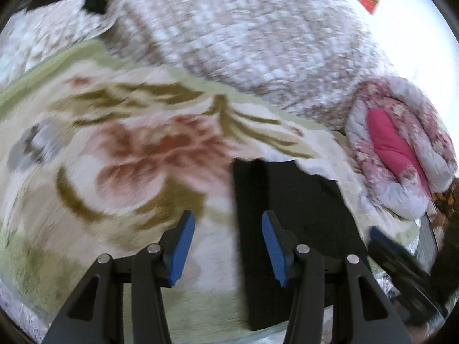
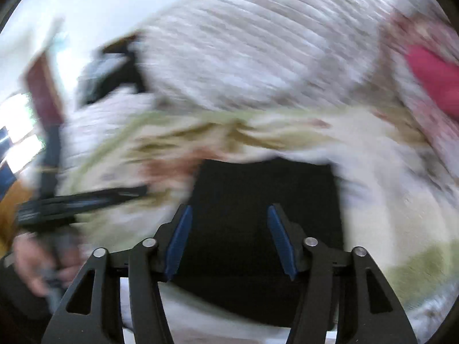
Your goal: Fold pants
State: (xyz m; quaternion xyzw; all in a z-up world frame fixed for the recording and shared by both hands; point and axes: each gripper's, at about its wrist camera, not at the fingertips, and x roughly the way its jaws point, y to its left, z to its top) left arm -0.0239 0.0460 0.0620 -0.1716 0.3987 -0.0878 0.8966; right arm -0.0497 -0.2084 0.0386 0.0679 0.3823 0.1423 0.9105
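Here both grippers, left (image 1: 228, 248) and right (image 2: 231, 240), hold jaws apart over black pants (image 2: 258, 200).

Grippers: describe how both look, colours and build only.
The left gripper and right gripper match: matte black angular linkage arms with triangular cut-outs, round silver pivot pins, and flat blue pads lining the fingers. No cables or markings visible.

Pants (image 1: 289, 197) matt black cloth; blanket (image 1: 120, 149) fuzzy fleece
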